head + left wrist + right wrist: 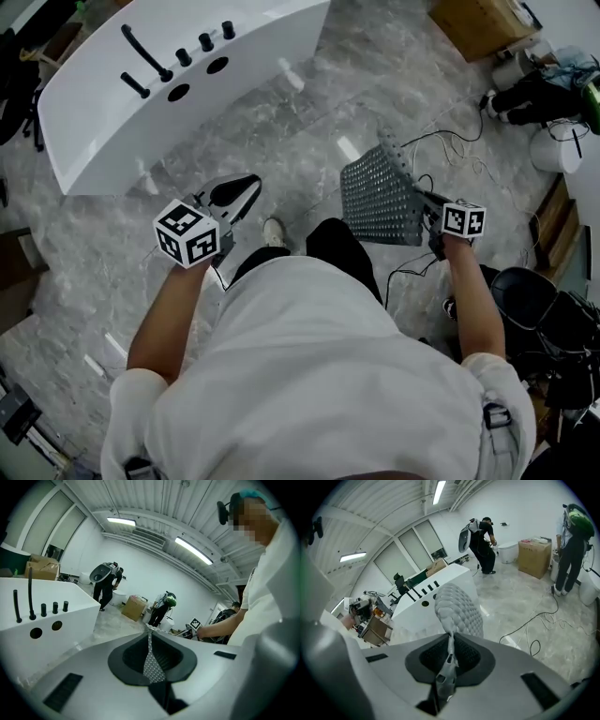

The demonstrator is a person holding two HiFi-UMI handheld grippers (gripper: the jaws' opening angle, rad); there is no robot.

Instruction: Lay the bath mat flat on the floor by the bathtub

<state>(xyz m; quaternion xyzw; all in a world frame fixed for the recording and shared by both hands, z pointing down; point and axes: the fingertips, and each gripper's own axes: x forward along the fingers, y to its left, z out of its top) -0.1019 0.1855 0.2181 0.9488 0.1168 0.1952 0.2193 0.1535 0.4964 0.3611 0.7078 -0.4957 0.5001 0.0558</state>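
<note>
The grey studded bath mat [380,197] hangs folded above the marble floor, to the right of the white bathtub [141,103]. My right gripper [424,202] is shut on the mat's right corner. In the right gripper view the mat [457,609] rises out of the closed jaws of the right gripper [450,635], with the bathtub [436,592] behind it. My left gripper [255,184] is held over the floor near the tub's front end, well apart from the mat. Its jaws stand together. In the left gripper view a thin dotted strip shows in the slit of the left gripper [149,632].
Cables [450,150] trail over the floor behind the mat. A cardboard box [478,23], a white bucket [553,150] and a black bin [525,295] stand at the right. My shoe [274,232] is between the grippers. Other people [480,541] work farther off.
</note>
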